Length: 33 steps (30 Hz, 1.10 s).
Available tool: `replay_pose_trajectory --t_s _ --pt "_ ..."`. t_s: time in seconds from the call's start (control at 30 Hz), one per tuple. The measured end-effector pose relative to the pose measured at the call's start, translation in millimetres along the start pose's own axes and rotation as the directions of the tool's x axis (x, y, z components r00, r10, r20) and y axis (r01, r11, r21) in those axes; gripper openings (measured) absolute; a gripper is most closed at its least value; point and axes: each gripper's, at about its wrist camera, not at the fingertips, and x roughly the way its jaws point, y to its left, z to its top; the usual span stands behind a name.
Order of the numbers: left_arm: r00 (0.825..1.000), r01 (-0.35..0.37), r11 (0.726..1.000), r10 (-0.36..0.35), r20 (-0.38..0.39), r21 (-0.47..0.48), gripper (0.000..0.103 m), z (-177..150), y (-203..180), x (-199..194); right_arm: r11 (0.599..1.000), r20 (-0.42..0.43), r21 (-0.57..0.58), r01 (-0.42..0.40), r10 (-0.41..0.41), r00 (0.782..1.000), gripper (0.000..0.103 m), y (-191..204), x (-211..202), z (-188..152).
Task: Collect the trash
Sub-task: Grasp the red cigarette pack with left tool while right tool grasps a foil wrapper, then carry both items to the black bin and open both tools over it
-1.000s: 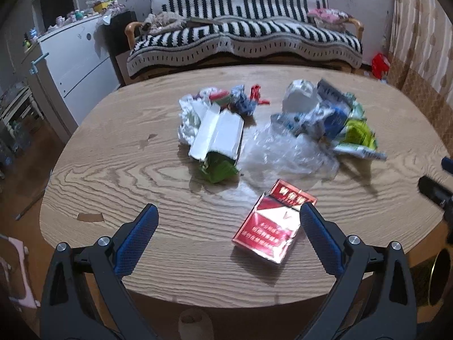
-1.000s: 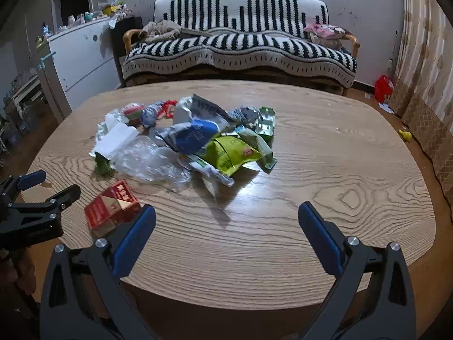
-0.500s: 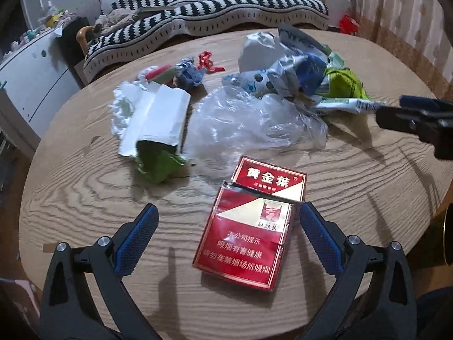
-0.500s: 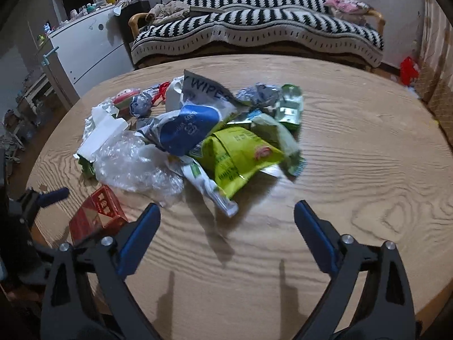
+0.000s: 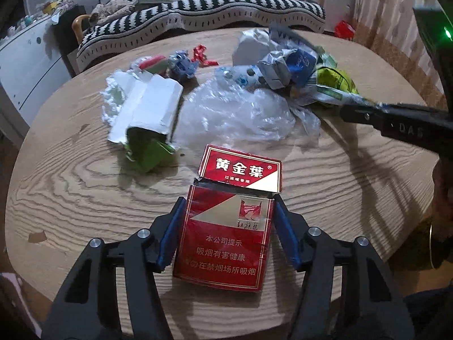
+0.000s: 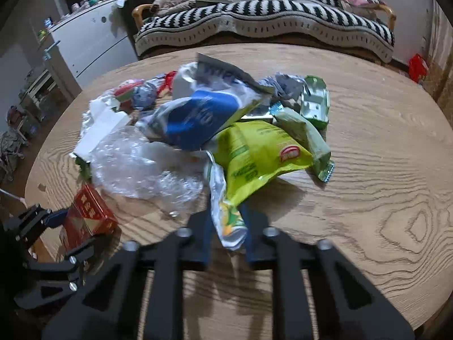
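— What do we count on the bench (image 5: 70,181)?

— One red cigarette pack (image 5: 226,226), lid flipped open. One clear plastic sheet (image 5: 235,113), crumpled. One white carton (image 5: 147,110) with a green inside, torn flat.

— And the wrappers?

— We make out one yellow-green snack bag (image 6: 254,153), one blue-and-white wipes pouch (image 6: 198,119), one long white wrapper (image 6: 226,212), one dull green packet (image 6: 305,136) and one silvery green box (image 6: 314,104). Behind them, one red twist of wrapper (image 5: 201,53). The rest of the heap we cannot separate.

— Tools?

— Two: the left tool (image 5: 226,226) and the right tool (image 6: 226,226).
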Motion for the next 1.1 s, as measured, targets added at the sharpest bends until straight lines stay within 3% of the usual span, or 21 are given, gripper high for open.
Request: replay_pose_trajectory --t_s 0.3,0.47,0.6,0.7,0.83,0.93,1.03,1.1 --pt "0.997 0.04 0.998 -0.036 0.069 -0.055 0.058 11.2 -2.7 -28.1 0.987 0.079 0.043 -0.152 0.148 0.986 0.012 -2.0 -56.6 -6.9" --pt "0.99 0.093 0.994 -0.087 0.107 -0.052 0.058 30.4 -34.6 -34.4 0.996 0.136 0.037 -0.078 0.072 0.988 0.012 -17.3 -95.5 -19.1" --pt "0.98 0.144 0.99 -0.144 0.135 0.012 0.057 44.9 -83.0 -43.6 0.992 0.185 0.124 -0.001 -0.022 0.983 0.012 -69.3 -140.7 -42.8" --pt "0.963 0.213 0.973 -0.224 0.153 0.084 0.057 50.1 -138.2 -49.5 0.976 0.201 0.207 0.062 -0.105 0.974 0.012 -112.9 -173.3 -68.9" --pt "0.93 0.304 0.929 -0.337 0.149 0.21 0.057 46.9 -222.5 -54.1 0.928 0.192 0.334 0.165 -0.238 0.952 0.012 -180.1 -217.2 -121.6" --pt "0.895 0.388 0.88 -0.431 0.116 0.273 0.057 41.8 -290.8 -54.0 0.86 0.156 0.452 0.239 -0.339 0.928 0.012 -234.8 -249.8 -176.1" --pt "0.849 0.475 0.811 -0.524 0.064 0.34 0.057 27.6 -363.9 -53.5 0.764 0.099 0.567 0.307 -0.433 0.896 0.012 -284.7 -284.1 -240.2" --pt "0.816 0.528 0.753 -0.577 0.008 0.393 0.057 9.4 -413.7 -51.6 0.677 0.041 0.653 0.34 -0.48 0.876 0.012 -314.8 -309.5 -285.0"
